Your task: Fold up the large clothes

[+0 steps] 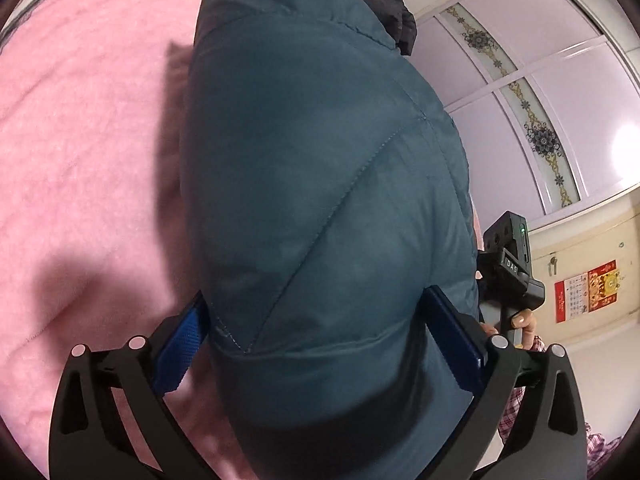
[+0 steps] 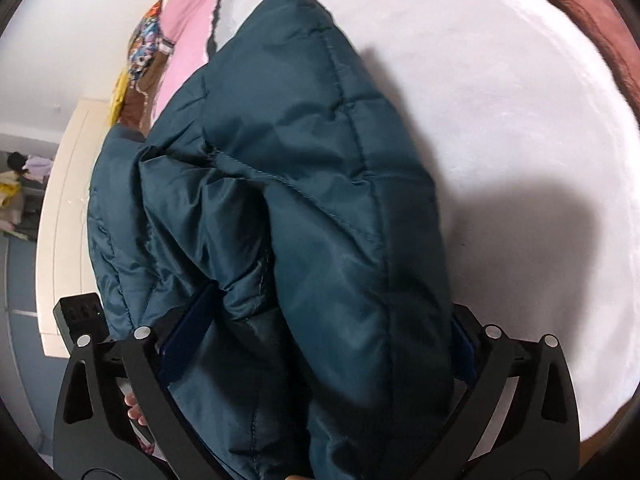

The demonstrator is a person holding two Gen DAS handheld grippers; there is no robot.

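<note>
The left gripper (image 1: 316,344) has its blue-padded jaws clamped on a thick bunch of the dark teal quilted puffer jacket (image 1: 320,184), the padding bulging out between and above the fingers; the right gripper (image 2: 316,344) is likewise closed on a heavy fold of the same jacket (image 2: 304,184), several layers crowded between its pads, so both hold the garment at once. From the left wrist the jacket hangs forward over the fluffy pink blanket (image 1: 88,152) and casts a shadow on it, which suggests it is lifted rather than lying flat; from the right wrist it trails away over a pale, washed-out stretch of bedding (image 2: 500,112); whether the far end touches the surface I cannot tell. The other handheld device shows beside the jacket in the left view (image 1: 508,264), so the two grips look near each other.

The step in hand seems to be carrying a gathered edge across to make a fold; to do it well, keep both grips firm, since slippery puffy fabric is likely to creep out of the pads; move both hands level and together so the edge stays straight; lay the fabric down before letting go; release only once the layers rest squarely on one another. The lilac panelled wardrobe door (image 1: 552,80) stands well apart.
</note>
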